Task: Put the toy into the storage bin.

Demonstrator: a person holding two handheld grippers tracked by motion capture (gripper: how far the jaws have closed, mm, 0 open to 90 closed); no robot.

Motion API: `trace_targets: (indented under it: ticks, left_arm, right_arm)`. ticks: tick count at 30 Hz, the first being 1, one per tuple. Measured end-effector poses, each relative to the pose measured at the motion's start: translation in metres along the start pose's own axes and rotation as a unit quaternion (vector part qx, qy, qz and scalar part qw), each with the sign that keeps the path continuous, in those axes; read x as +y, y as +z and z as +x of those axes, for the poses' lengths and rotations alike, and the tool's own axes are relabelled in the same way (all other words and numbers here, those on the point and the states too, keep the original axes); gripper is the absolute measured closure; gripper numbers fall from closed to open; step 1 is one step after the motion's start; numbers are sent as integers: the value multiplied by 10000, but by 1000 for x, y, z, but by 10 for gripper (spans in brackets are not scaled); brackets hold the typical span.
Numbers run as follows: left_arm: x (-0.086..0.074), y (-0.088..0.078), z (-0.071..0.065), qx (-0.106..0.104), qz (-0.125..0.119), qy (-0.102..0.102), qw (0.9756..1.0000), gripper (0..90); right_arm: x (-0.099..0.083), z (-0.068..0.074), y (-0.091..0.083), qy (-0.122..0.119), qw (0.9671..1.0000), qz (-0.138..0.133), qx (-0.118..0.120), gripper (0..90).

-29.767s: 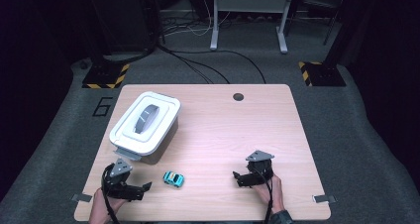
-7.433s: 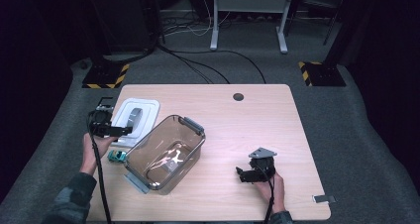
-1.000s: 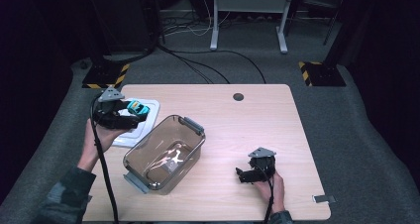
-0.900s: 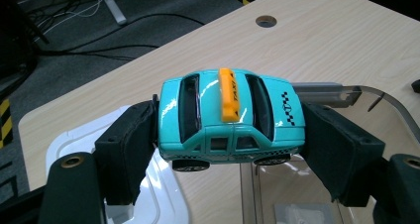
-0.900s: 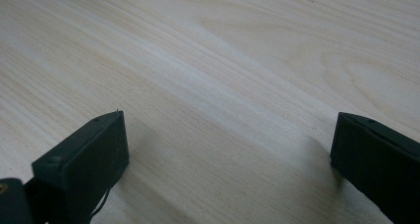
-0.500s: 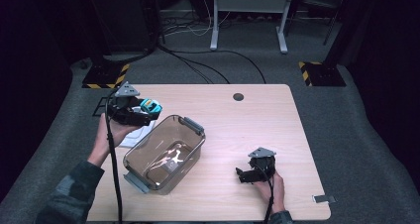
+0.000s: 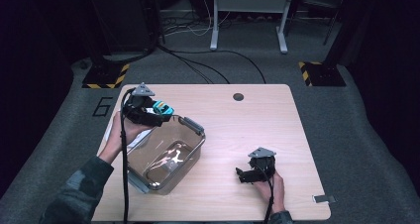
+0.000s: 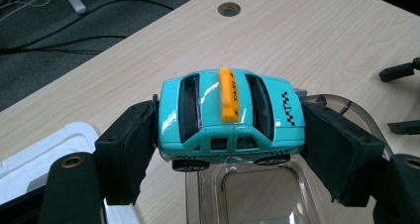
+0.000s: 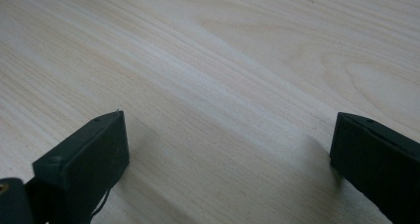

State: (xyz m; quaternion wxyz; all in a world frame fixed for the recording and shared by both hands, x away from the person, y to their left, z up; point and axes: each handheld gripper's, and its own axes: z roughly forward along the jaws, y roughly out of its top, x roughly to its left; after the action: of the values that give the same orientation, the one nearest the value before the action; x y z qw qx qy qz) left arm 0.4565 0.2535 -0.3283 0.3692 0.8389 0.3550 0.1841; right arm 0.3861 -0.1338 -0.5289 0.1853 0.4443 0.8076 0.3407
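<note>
Since the frame a second earlier, the left gripper (image 7: pixel 157 116) had carried the toy taxi (image 7: pixel 162 108) from above the white lid toward the clear container, while the right gripper had kept its place on the near right part of the table.

At the far left of the high view, the white lid (image 7: pixel 136 139) lay on the wooden table (image 7: pixel 257 122), mostly hidden under the person's left hand (image 7: pixel 122 131); in the left gripper view its corner (image 8: pixel 44 152) showed at the lower left. That hand held the left gripper raised, its jaws clamped on the two ends of the teal toy taxi (image 8: pixel 230 116), front and rear pressed by the black pads. The taxi sat level between them, its orange roof sign up, wheels clear of any surface. It hung over the far rim of the clear container (image 7: pixel 166 157), whose transparent edge (image 8: pixel 333 101) appeared just below and behind the car in the left gripper view. The container stood on the table at a slant, touching or just overlapping the lid.

Farther right, a round hole (image 7: pixel 238 96) marked the far side of the tabletop. Nearer, the right gripper (image 7: pixel 246 174) rested on the wood in the person's right hand (image 7: pixel 271 183), well apart from the container. Its jaws stood wide apart with bare table (image 9: pixel 233 85) between them.
</note>
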Motion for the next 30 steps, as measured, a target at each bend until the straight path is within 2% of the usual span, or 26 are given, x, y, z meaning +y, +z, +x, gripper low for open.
trace_targets:
  ticks: [11,23,30]
  left_arm:
    - [2,16,-7,-149,190,-3,9997,243]
    - [-1,32,-12,-218,456,11,9987,243]
    - [-6,41,-14,-252,596,-69,9979,243]
  right_arm:
    - [0,0,0,-3,10000,-4,2,13]
    - [0,0,0,-3,10000,-5,3,13]
    - [0,0,0,4,10000,-4,4,14]
